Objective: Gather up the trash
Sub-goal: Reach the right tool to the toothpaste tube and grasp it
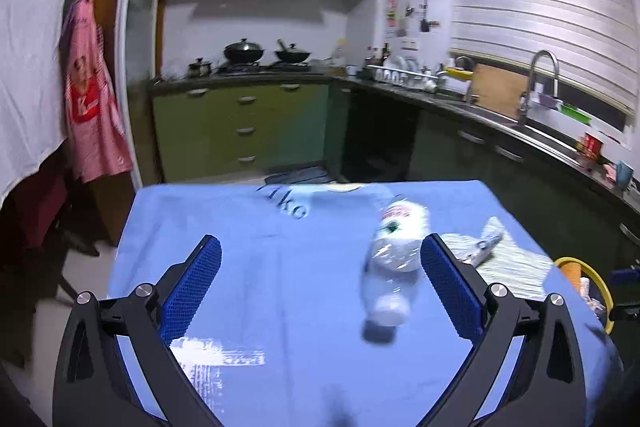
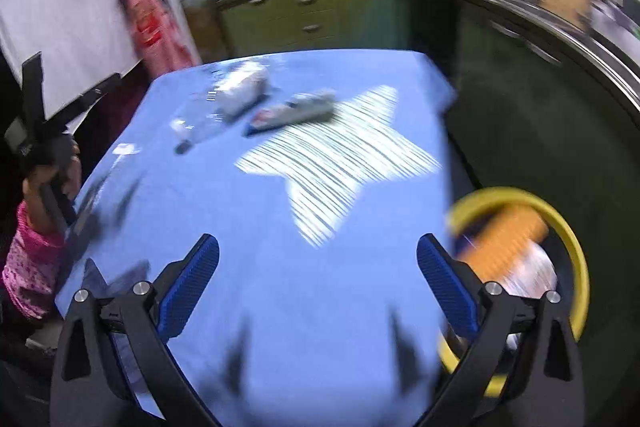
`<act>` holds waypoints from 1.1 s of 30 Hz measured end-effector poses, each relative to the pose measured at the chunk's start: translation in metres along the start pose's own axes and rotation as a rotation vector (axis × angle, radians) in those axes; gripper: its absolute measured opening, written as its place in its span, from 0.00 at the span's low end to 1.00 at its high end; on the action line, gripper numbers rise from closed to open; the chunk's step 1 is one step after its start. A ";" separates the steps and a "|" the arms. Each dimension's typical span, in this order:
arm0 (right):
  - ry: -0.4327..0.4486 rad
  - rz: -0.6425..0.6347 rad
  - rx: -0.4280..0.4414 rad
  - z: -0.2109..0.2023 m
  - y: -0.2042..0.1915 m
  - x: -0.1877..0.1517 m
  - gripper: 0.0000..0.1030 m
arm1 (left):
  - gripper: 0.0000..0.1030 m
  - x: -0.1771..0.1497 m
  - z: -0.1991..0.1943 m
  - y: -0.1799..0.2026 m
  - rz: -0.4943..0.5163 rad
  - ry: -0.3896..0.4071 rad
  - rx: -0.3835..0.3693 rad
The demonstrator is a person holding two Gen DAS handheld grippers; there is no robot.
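Observation:
A clear crushed plastic bottle point(image 1: 394, 263) with a white label lies on the blue cloth of the table point(image 1: 280, 267), close to the right finger of my open, empty left gripper point(image 1: 320, 259). A silver wrapper point(image 1: 482, 247) lies right of it on a striped star print. In the right wrist view the bottle point(image 2: 224, 107) and wrapper point(image 2: 296, 113) lie far ahead, blurred. My right gripper point(image 2: 318, 259) is open and empty above the cloth. A yellow-rimmed bin point(image 2: 560, 227) with orange and white trash stands off the table's right edge; it also shows in the left wrist view point(image 1: 592, 279).
A small white paper scrap point(image 2: 126, 149) lies near the table's left edge. The person's hand holds the left gripper point(image 2: 48, 163) at the left. Green kitchen cabinets point(image 1: 240, 123), a stove with pots and a sink counter point(image 1: 520, 123) stand beyond the table. A pink apron point(image 1: 92, 107) hangs at left.

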State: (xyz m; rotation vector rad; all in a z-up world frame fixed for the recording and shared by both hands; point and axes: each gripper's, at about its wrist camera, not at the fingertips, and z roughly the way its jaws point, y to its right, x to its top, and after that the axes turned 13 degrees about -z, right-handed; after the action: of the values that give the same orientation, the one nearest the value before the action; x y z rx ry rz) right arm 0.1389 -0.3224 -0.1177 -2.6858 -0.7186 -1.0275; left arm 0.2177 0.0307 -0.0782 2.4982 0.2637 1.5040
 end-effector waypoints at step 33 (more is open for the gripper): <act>-0.600 -0.653 0.349 0.213 -0.007 0.162 0.92 | 0.95 -0.024 0.033 -0.003 0.008 -0.083 0.042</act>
State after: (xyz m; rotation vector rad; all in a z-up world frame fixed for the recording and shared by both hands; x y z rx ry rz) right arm 0.3636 -0.1856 -0.1690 -2.4669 -1.7691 -0.1015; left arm 0.2354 0.0239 -0.1142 2.5897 0.2747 1.4080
